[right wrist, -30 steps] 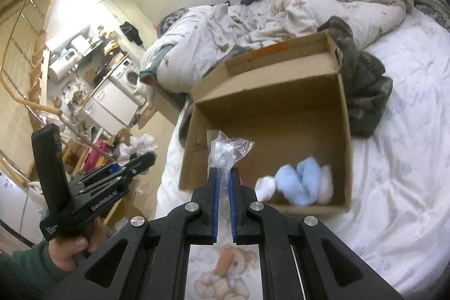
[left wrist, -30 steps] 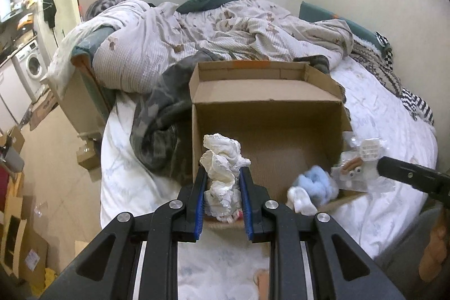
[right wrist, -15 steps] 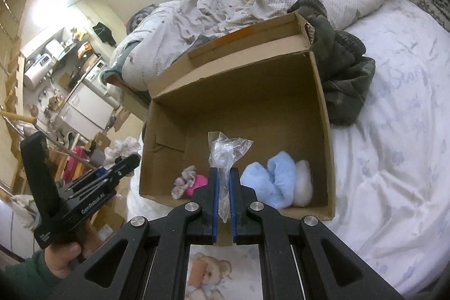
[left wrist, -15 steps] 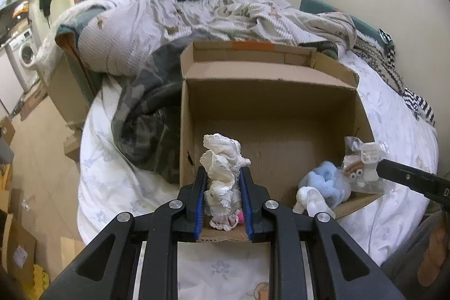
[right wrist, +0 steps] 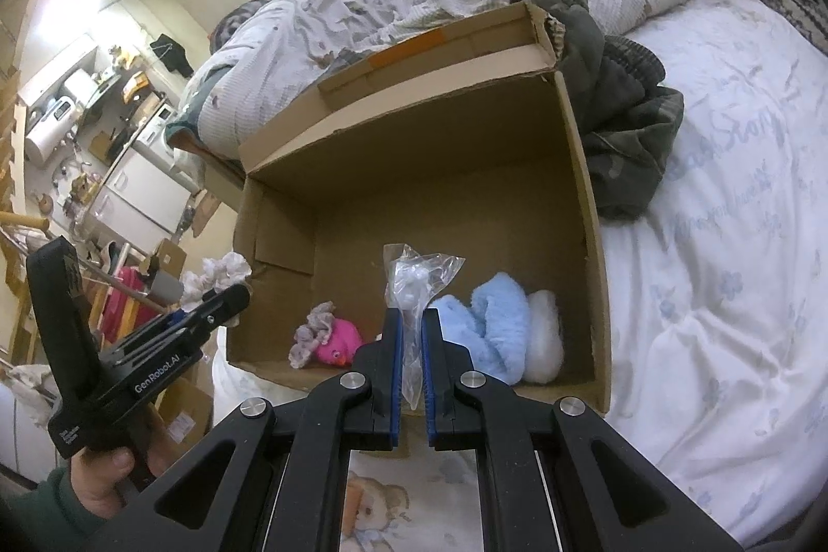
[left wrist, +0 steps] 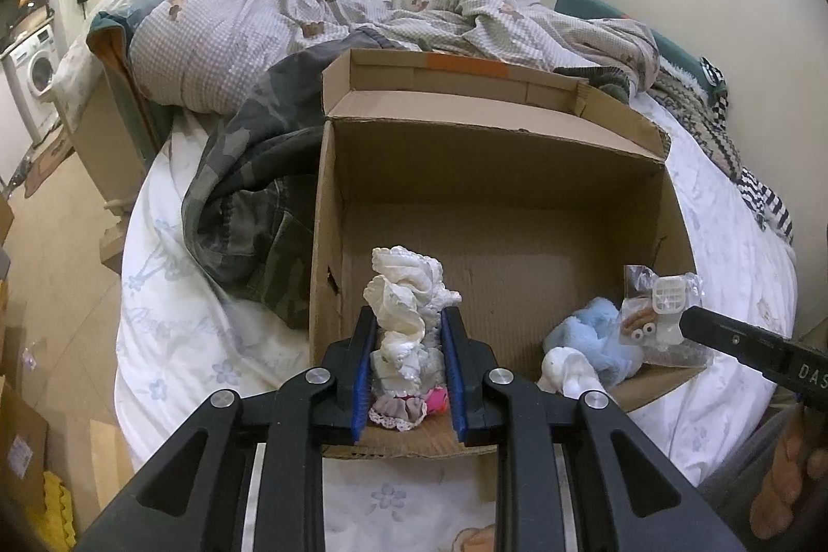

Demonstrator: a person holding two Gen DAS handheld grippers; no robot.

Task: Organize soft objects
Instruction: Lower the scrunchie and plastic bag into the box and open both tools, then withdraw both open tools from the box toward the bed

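An open cardboard box (left wrist: pixel 491 174) lies on the bed. In the left wrist view my left gripper (left wrist: pixel 408 319) is shut on a crumpled white frilly cloth (left wrist: pixel 406 293), over the box's near left corner. A pink and grey soft toy (left wrist: pixel 406 404) lies on the box floor below it. My right gripper (right wrist: pixel 412 319) is shut on a clear plastic bag (right wrist: pixel 416 275) with small white parts, above the box's (right wrist: pixel 440 148) near edge. A blue plush (right wrist: pixel 491 327) and a white plush (right wrist: pixel 543 337) lie in the near right corner, the pink toy (right wrist: pixel 341 340) to their left.
A dark camouflage garment (left wrist: pixel 248 210) lies against the box's left side on the white sheet (left wrist: pixel 165 334). A rumpled checked duvet (left wrist: pixel 362 9) fills the bed behind. A hand (right wrist: pixel 103 474) holds the left gripper (right wrist: pixel 238 293). Floor clutter and cardboard lie left of the bed.
Both grippers have sunk toward the box while keeping hold of the cloth and the bag. The box looms larger, and the pink toy on its floor has come into view.
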